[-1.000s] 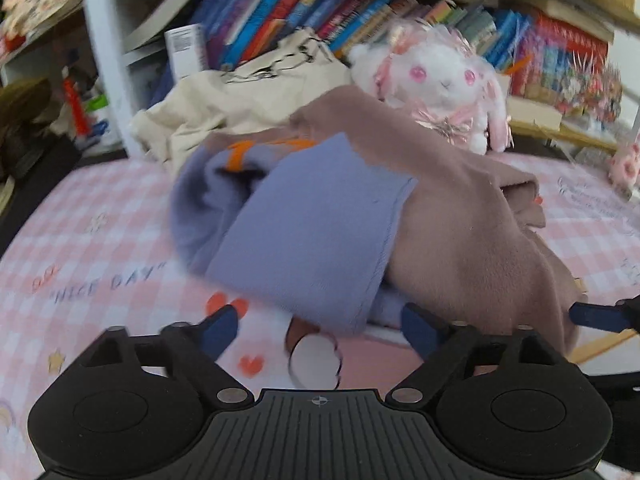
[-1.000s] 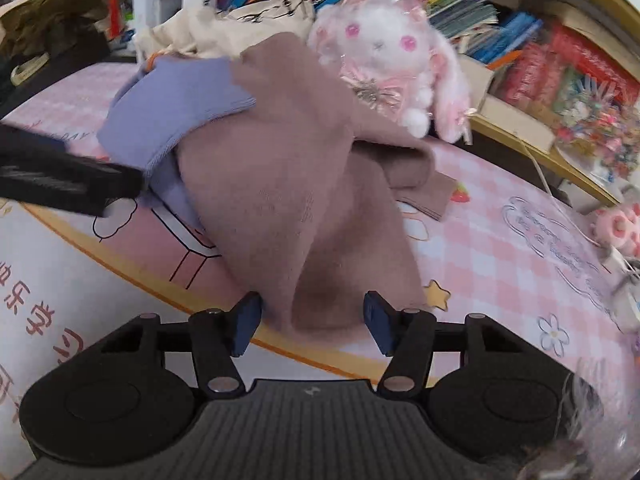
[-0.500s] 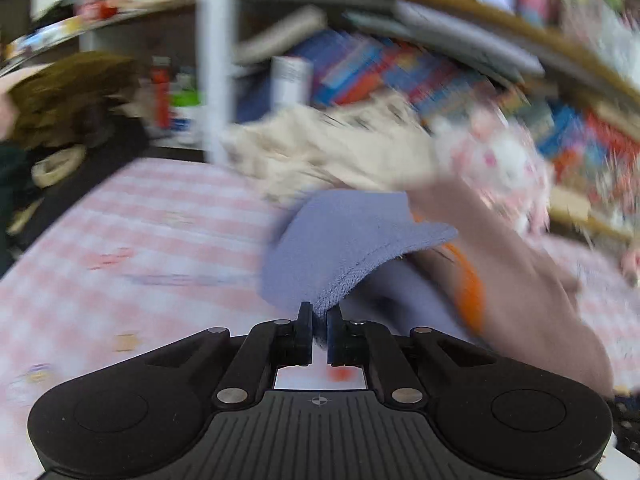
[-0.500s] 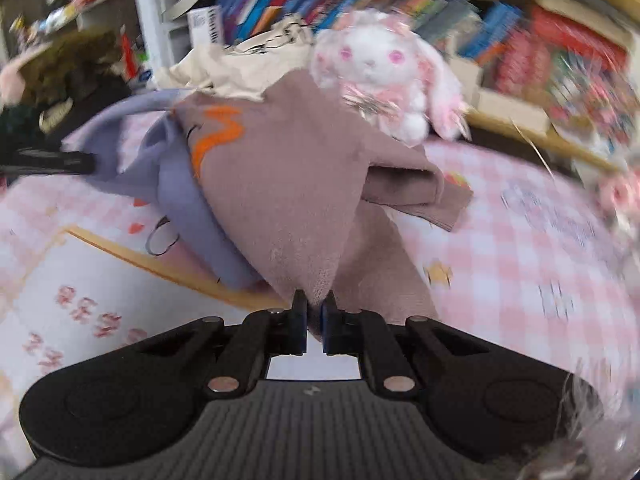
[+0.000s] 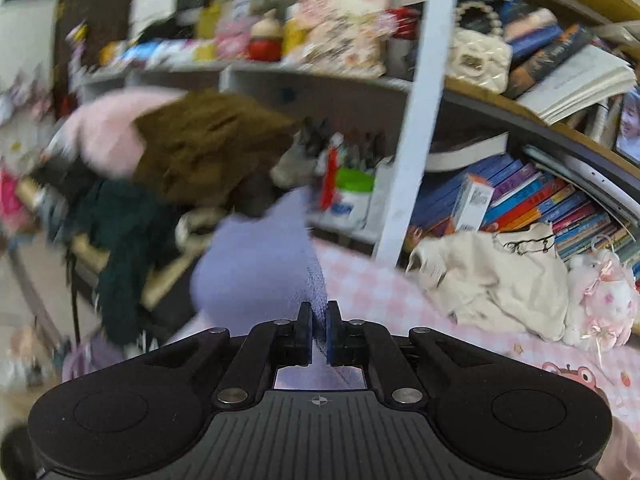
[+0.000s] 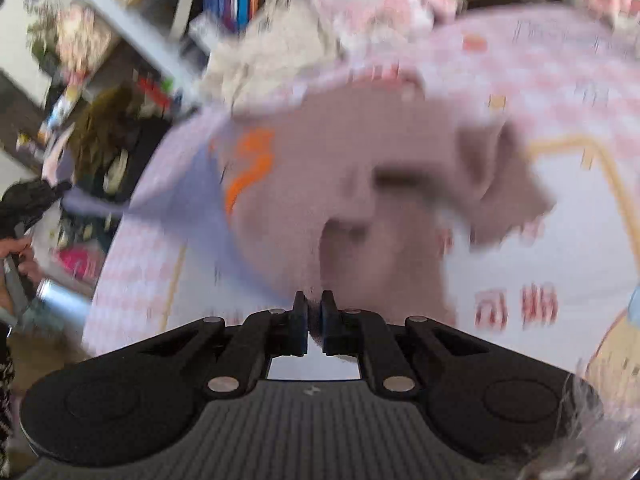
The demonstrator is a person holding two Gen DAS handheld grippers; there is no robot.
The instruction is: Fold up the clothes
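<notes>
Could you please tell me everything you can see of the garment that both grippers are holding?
The garment is a soft, fleecy-looking top, dusty mauve-brown on one side with an orange mark, and lavender on the other part. It is lifted and spread between the two grippers above the pink checked bedspread. The right gripper has its jaws closed on a mauve edge; the left gripper has its jaws closed on a lavender edge. Motion blur hides seams and finer details.

Two grippers (image 5: 319, 330) (image 6: 314, 322); one mauve-lilac garment (image 6: 360, 184); one cream garment (image 5: 496, 280); one plush bunny (image 5: 600, 300)
</notes>
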